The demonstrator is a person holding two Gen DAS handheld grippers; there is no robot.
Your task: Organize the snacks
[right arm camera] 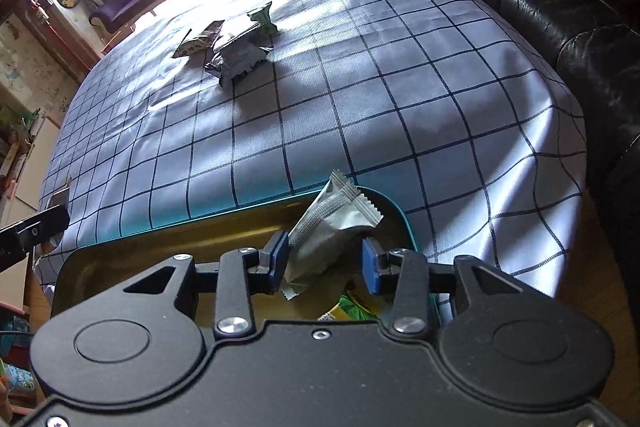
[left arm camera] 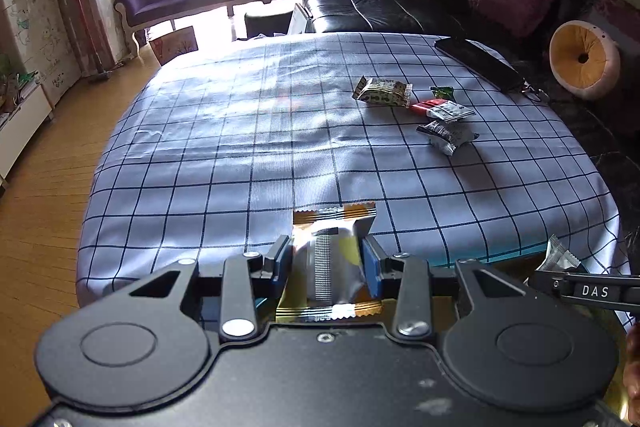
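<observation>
Here, your left claw [left arm camera: 326, 261] was clamped on an orange-edged snack packet [left arm camera: 334, 259], both blue pads pressed against its silver middle, and it hung over the near edge of the bench [left arm camera: 224, 155] with its checked cloth. Your right claw [right arm camera: 325, 263] stood with its jaws apart over a tin [right arm camera: 168, 247] with a teal rim and gold inside, which sat at the near edge of the bench. A grey packet [right arm camera: 330, 227] leaned tilted between the jaws; the left pad touched or nearly touched it, while the right pad stood clear of it, so nothing was gripped there. Just below it in the tin lay a yellow-green packet [right arm camera: 354, 309], partly hidden by the claw. Farther out on the cloth, four more snacks waited together: a patterned brown packet [left arm camera: 382, 91], a small green one [left arm camera: 442, 92], a red and white bar [left arm camera: 442, 109] and a silver packet [left arm camera: 448, 135]. A dark phone [left arm camera: 478, 63] lay near the far right edge, well apart from the tin.
</observation>
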